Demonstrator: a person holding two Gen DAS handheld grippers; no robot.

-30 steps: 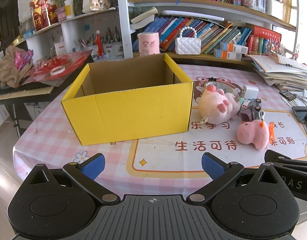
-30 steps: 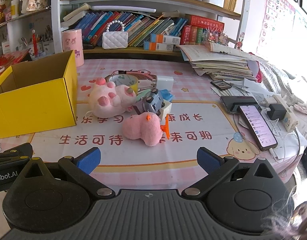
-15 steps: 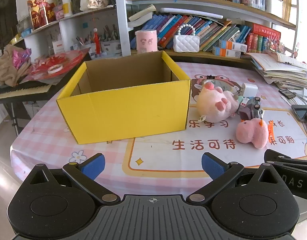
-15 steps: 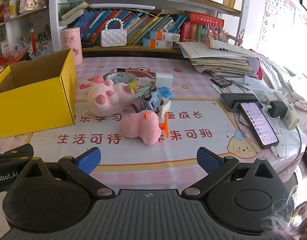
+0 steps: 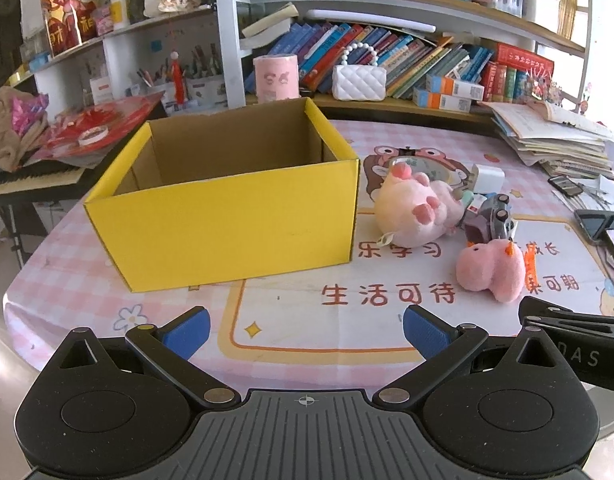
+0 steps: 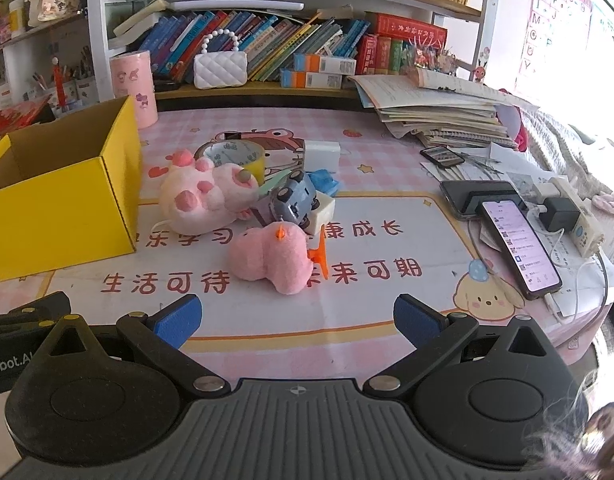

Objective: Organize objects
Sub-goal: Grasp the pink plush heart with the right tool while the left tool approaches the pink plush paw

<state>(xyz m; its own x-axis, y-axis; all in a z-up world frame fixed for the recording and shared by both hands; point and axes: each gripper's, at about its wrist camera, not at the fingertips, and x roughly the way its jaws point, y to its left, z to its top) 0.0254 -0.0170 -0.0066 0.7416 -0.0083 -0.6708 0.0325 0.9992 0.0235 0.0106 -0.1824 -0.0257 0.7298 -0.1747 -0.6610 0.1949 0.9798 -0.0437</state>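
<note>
Here both the left gripper [image 5: 305, 332] and the right gripper [image 6: 295, 320] hover with fingers spread and empty at the table's near edge, probably poised to start loading the yellow cardboard box [image 5: 227, 216] at left. Right of it cluster two pink plush toys [image 6: 273, 258], one grey toy car [image 6: 293, 202] and one tape roll [image 6: 235, 154].

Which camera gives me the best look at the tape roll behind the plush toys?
Right wrist: the tape roll shows its open ring and yellow edge behind the big plush. In the left wrist view the plush hides most of it; only a sliver of rim shows.
</note>
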